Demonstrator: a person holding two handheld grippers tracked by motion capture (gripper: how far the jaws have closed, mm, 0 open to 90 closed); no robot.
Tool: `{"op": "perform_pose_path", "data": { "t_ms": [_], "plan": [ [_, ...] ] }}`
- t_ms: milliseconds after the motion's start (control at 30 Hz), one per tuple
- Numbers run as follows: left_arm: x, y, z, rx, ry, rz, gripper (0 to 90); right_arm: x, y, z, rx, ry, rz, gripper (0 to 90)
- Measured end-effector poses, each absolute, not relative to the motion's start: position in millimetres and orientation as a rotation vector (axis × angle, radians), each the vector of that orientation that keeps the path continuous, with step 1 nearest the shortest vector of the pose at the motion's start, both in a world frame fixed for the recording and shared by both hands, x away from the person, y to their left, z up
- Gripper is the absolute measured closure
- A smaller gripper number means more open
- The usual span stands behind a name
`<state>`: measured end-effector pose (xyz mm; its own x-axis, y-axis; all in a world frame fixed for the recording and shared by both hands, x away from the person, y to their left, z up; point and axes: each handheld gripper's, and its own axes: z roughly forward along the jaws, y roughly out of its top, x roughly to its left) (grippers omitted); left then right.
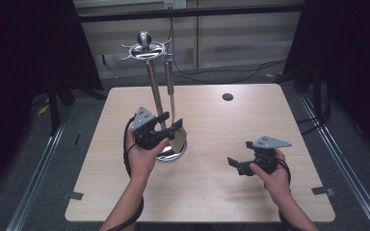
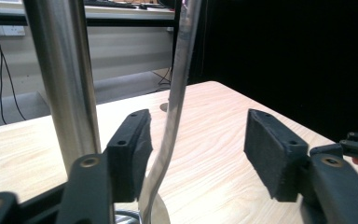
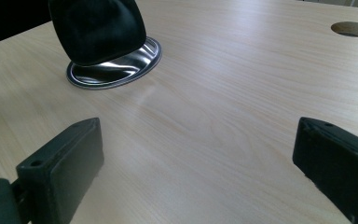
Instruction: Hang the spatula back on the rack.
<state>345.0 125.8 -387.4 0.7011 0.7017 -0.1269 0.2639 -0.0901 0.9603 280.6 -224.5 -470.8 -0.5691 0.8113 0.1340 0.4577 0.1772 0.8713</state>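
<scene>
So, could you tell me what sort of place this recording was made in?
Probably a lab recording station, not a kitchen: a bare wooden table enclosed by black curtains, with floor rails and loose cables behind it.

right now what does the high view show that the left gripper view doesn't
High view: the stand's hooked top and the right gripper, open above the table.
Left gripper view: up close, the hanging utensil sits hard by one finger and well clear of the other.
Both: the stand's pole, the wooden table, and the left gripper open around the utensil.
</scene>
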Motion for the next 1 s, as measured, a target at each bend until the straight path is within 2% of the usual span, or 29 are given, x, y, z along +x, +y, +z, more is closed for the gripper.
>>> {"op": "perform_pose_path", "data": {
  "t_ms": [133, 433, 1000],
  "plan": [
    [343.9, 127.4, -388.2, 1.636, 0.794, 0.416, 28.5, 280.4, -223.9, -471.3, 1.202, 2.105, 1.345, 1.9],
    [340.3, 134.9, -390.0, 1.653, 0.768, 0.439, 19.0, 280.0, -223.5, -471.8, 1.199, 2.114, 1.337, 1.9],
    [329.8, 166.4, -404.3, 1.679, 0.765, 0.435, 14.2, 279.6, -224.9, -472.6, 1.202, 2.12, 1.324, 1.9]
  ]
}}
